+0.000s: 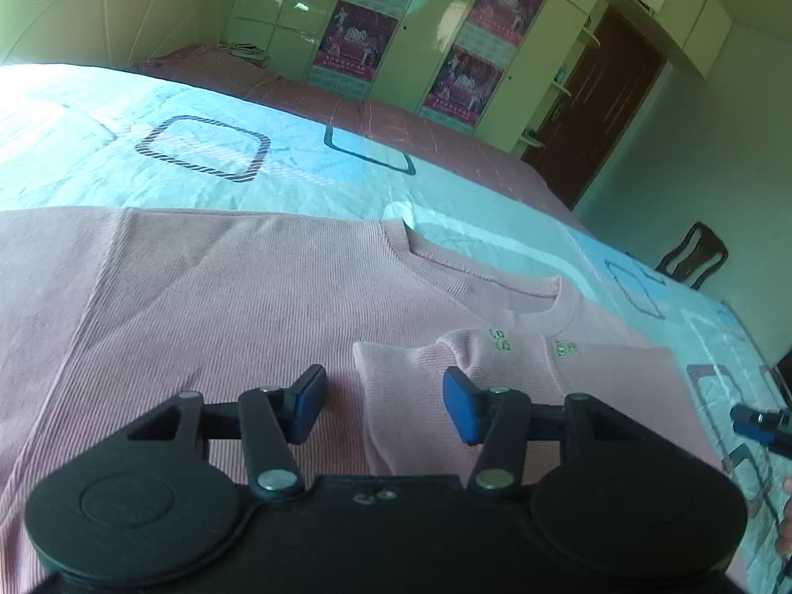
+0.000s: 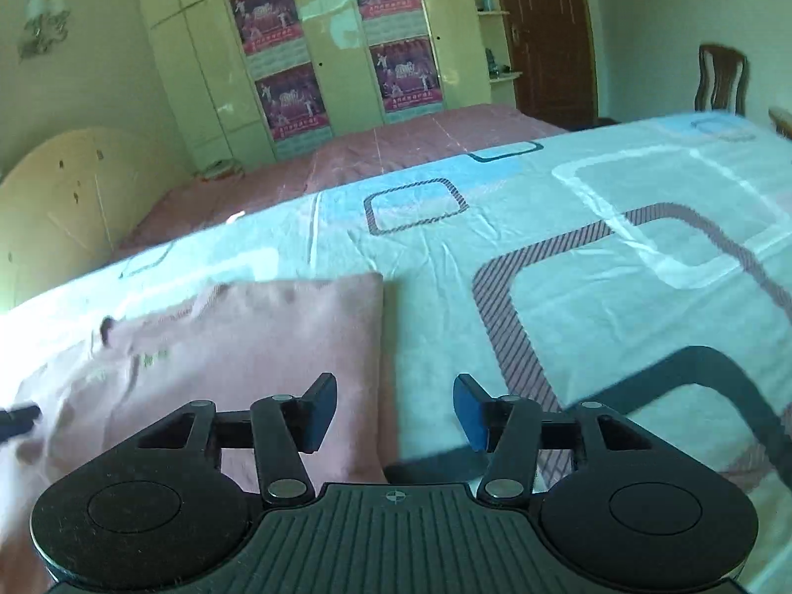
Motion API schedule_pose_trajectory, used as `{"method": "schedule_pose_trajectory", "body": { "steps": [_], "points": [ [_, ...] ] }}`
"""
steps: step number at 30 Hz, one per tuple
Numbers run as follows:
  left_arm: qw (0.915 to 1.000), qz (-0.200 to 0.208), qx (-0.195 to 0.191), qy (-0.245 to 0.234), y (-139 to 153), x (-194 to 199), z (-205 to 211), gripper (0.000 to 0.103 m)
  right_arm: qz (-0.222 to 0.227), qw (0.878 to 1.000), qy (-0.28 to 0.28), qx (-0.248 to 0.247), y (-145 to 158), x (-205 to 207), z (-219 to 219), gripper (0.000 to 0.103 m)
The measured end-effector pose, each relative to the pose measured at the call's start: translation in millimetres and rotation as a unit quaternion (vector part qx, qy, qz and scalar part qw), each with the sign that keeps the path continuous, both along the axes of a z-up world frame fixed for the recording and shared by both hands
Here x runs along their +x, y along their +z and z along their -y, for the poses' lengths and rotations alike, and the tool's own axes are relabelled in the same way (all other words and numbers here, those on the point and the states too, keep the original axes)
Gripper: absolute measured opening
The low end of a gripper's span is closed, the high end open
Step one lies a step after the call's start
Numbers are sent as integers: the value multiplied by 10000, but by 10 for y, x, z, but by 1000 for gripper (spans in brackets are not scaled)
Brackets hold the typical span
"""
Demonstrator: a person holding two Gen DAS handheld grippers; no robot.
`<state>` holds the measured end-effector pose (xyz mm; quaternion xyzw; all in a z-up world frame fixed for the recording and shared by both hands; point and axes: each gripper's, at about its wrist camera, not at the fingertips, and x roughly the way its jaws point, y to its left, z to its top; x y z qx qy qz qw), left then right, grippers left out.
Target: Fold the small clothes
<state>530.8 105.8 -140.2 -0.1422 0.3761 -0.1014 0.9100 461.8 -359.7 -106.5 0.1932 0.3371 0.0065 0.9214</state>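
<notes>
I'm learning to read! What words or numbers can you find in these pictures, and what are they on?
None can be read.
Posters on the wardrobe: they have print, but too small and blurred to read.
Green marks on the pink shirt: embroidery under the collar, too small to tell if it is letters.
Bedsheet: only square patterns, no words.

Pink ribbed top (image 1: 237, 297) with small green embroidery — lying on a pale blue sheet (image 1: 297, 188) patterned with striped and dark rounded squares. Black grippers, blue pads (image 1: 309, 403) — cream wardrobe (image 2: 208, 49), magenta posters (image 2: 277, 49).
</notes>
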Motion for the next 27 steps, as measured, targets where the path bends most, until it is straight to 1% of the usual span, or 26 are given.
{"method": "schedule_pose_trajectory", "body": {
  "steps": [3, 6, 8, 10, 11, 12, 13, 14, 15, 16, 18, 19, 20, 21, 22, 24, 26, 27],
  "points": [
    [9997, -103, 87, -216, -18, 192, 104, 47, -183, 9979, -137, 607, -146, 421, 158, 52],
    [9996, -163, 0, -247, -45, 264, 122, 46, -371, 9919, -221, 1195, -332, 698, 315, 52],
    [9997, -122, 26, -227, -71, 245, 113, 38, -426, 9888, -169, 1419, -417, 806, 370, 52],
    [9998, -70, -4, -161, -92, 220, 85, 25, -387, 9885, -42, 1462, -422, 860, 382, 51],
    [9998, -53, -92, -138, -109, 211, 60, 22, -387, 9887, 40, 1450, -414, 879, 372, 48],
    [9998, -35, -148, -118, -118, 200, 47, 17, -400, 9891, 111, 1414, -409, 897, 354, 39],
    [9998, -14, -170, -119, -127, 197, 45, 14, -423, 9893, 188, 1381, -410, 913, 335, 34],
    [9998, 14, -157, -128, -133, 191, 58, 12, -450, 9902, 268, 1293, -415, 921, 297, 21],
    [9998, 89, -92, -134, -120, 182, 83, 7, -482, 9922, 327, 1098, -413, 923, 254, 5],
    [9997, 225, 11, -44, -86, 146, 107, 5, -438, 9949, 376, 833, -388, 912, 209, 4],
    [9972, 714, 102, 180, 19, 6, 122, 5, -144, 9986, 443, 250, -267, 827, 84, 3],
    [9958, 828, 265, 270, 46, -35, 144, 5, -4, 9987, 511, 23, -218, 787, 26, 3],
    [9958, 736, 468, 274, 23, -28, 182, 5, 22, 9977, 599, -305, -233, 787, -57, 3],
    [9964, 549, 603, 235, -45, 2, 218, 5, -180, 9956, 697, -595, -312, 828, -121, 3],
    [9967, 432, 656, 219, -96, 26, 235, 6, -293, 9940, 771, -714, -399, 851, -151, 3],
    [9964, 412, 703, 219, -81, 48, 242, 8, -281, 9942, 723, -739, -398, 860, -147, 3],
    [9969, 325, 655, 298, -54, 58, 203, 17, -311, 9941, 643, -817, -361, 841, -154, 4],
    [9961, 290, 693, 454, -15, 45, 175, 29, -266, 9938, 498, -955, -326, 801, -166, 8]
  ]
}}
